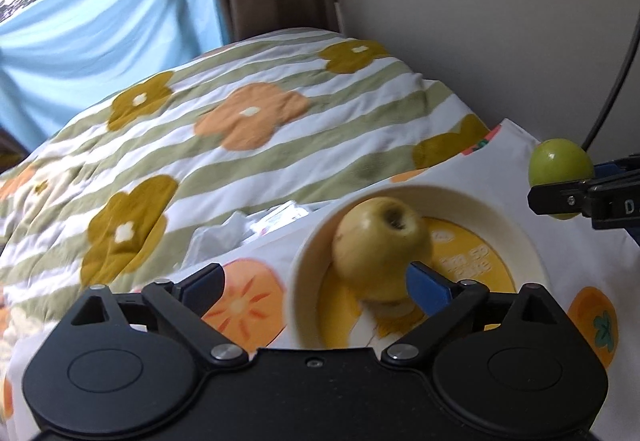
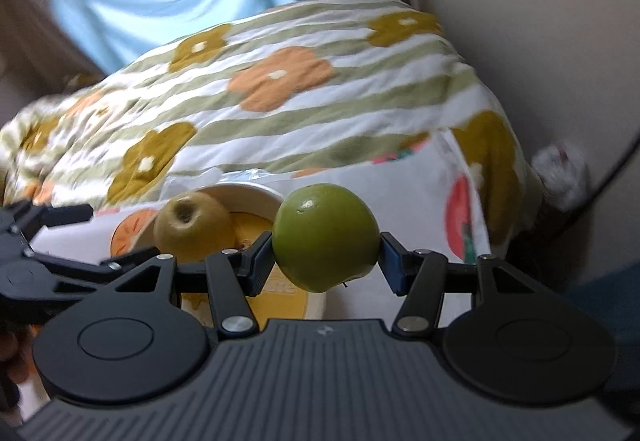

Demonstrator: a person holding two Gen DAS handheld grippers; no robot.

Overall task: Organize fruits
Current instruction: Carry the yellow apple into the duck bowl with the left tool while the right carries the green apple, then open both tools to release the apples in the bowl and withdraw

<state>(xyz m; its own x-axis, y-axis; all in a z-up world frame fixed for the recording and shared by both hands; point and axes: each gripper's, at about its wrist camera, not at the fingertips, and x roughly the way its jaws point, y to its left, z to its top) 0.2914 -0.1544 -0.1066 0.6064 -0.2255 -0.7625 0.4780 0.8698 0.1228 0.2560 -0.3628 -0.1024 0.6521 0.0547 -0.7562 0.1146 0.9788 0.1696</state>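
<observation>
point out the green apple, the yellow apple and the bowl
green apple [image 2: 326,237], right wrist view, middle of its front skin
yellow apple [image 1: 380,245], left wrist view, its side below the stem hollow
bowl [image 1: 516,237], left wrist view, bare inner wall at right

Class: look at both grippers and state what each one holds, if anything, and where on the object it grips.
The right gripper holds the green apple by its two opposite sides. The left gripper holds nothing; the yellow apple sits in the bowl.
</observation>
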